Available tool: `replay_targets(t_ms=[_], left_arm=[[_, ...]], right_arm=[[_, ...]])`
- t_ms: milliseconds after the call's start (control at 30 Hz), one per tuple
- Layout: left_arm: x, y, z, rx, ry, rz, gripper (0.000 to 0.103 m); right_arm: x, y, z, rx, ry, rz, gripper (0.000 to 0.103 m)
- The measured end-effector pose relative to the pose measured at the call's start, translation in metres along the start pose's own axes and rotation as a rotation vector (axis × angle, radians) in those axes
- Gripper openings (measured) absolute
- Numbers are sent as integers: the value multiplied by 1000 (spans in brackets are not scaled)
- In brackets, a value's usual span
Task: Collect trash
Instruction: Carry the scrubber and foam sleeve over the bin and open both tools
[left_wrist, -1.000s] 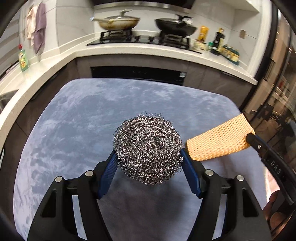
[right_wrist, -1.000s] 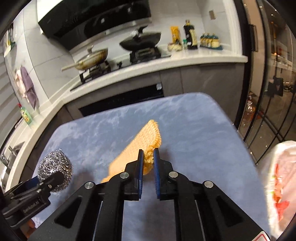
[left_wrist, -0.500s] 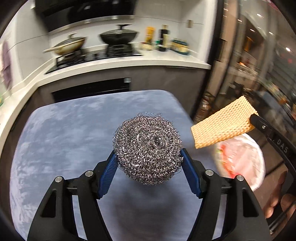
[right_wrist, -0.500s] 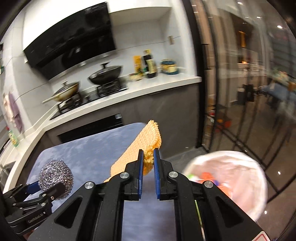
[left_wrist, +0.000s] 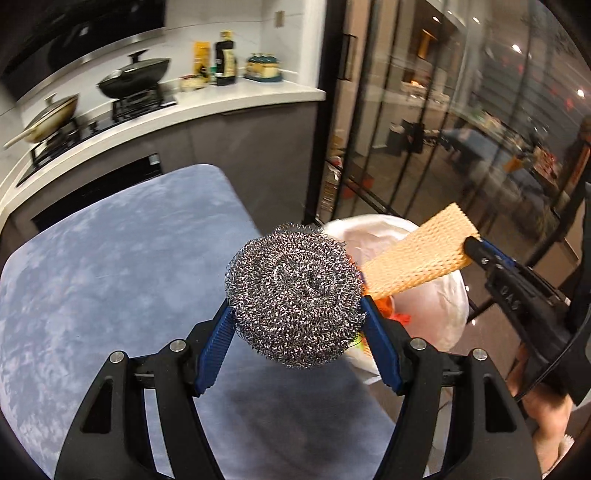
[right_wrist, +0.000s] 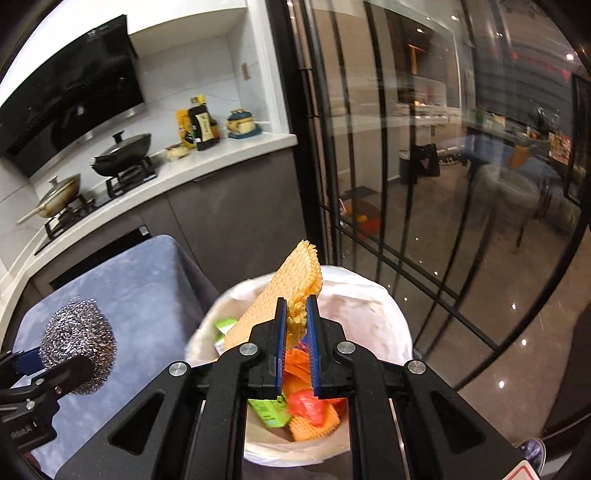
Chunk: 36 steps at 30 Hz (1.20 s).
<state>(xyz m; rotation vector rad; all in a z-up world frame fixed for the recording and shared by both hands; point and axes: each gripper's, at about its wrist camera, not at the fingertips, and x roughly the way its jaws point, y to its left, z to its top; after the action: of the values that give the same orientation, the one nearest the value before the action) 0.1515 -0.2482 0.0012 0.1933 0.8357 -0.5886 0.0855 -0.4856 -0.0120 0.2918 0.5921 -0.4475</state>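
Note:
My left gripper (left_wrist: 295, 314) is shut on a round steel wool scourer (left_wrist: 293, 295) and holds it above the right edge of the blue-grey table (left_wrist: 110, 266); the scourer also shows in the right wrist view (right_wrist: 77, 328). My right gripper (right_wrist: 295, 314) is shut on an orange waffle-textured sponge cloth (right_wrist: 291, 284), also in the left wrist view (left_wrist: 417, 258), and holds it over the open white-lined trash bin (right_wrist: 369, 314). The bin (left_wrist: 443, 306) holds orange, red and green scraps.
A dark glass sliding door (right_wrist: 443, 184) stands right behind the bin. A kitchen counter (left_wrist: 184, 107) with a stove, two pans and bottles runs along the back. The floor (right_wrist: 517, 369) is dark and glossy.
Both grippers have swung right, off the table toward the bin. The sponge cloth now hangs over the bin's mouth, and the scourer is at the table's right edge.

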Motion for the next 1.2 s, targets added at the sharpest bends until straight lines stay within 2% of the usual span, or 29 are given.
replay_targets(t_ms=[133, 233, 300, 433, 533, 633, 733, 867, 933, 1100, 1200], left_arm=[[15, -25, -5, 45, 21, -15, 65], [25, -35, -6, 55, 37, -21, 65], [30, -38, -6, 51, 50, -37, 65], [37, -47, -7, 71, 54, -40, 65], [41, -55, -6, 84, 52, -51, 66], [46, -63, -4, 100, 59, -59, 68], [50, -69, -2, 104, 67, -67, 68], [49, -73, -2, 110, 50, -67, 69], [47, -75, -2, 118, 35, -62, 75], [43, -74, 0, 112, 18, -52, 79], [41, -67, 1, 92, 18, -49, 81]], right_arm=[[10, -12, -7, -7, 16, -32, 11], [16, -19, -9, 11, 29, -37, 16], [18, -25, -10, 24, 31, -44, 25], [14, -36, -10, 52, 25, -51, 30], [8, -42, -10, 70, 16, -52, 39], [1, -46, -10, 68, 3, -52, 40], [-8, -48, -9, 74, -18, -53, 48], [-18, -52, -8, 91, -34, -52, 50], [-20, -53, -8, 97, -36, -50, 51], [-25, -51, -7, 108, -40, -44, 52], [-26, -46, -7, 100, -42, -40, 57]])
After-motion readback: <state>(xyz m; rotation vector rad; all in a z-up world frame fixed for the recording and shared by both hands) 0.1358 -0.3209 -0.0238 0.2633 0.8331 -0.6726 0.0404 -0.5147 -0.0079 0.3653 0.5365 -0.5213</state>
